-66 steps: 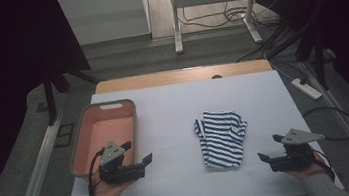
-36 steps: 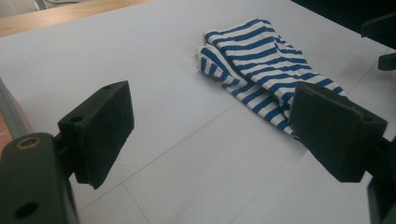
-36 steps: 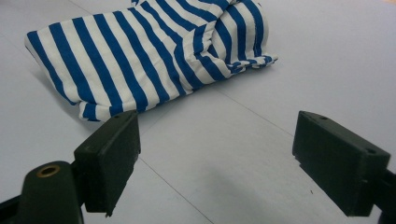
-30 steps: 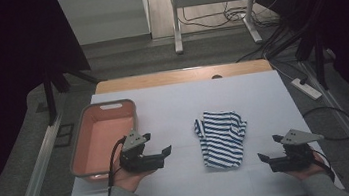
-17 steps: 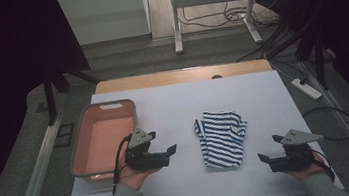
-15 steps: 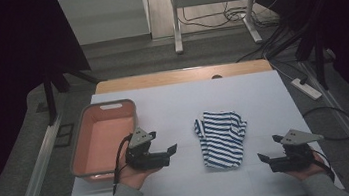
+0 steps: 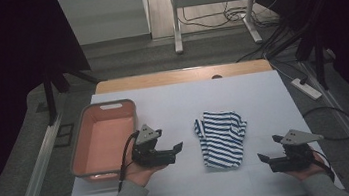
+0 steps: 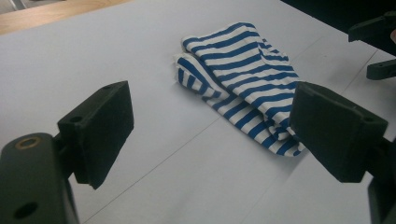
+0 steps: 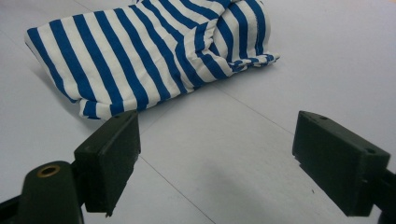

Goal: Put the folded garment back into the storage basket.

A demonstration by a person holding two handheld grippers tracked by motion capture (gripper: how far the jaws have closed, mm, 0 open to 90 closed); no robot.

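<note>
Both grippers wide open, closing in on the folded striped shirt from either side.

Right gripper (image 7: 265, 159) sits nearest me at the near right, jaws spread wide and empty; left gripper (image 7: 177, 149) hovers a little farther out, equally wide, aimed right at the striped shirt (image 7: 220, 136), which lies folded mid-table between them, untouched. I should come in low, slide one jaw under the near edge at each side and pinch all the layers so the fold holds. Far left waits the orange tray (image 7: 101, 168).

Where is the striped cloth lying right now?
In the high view the striped cloth lies folded on the white table, between the left gripper and right gripper, right of the orange bin.
</note>
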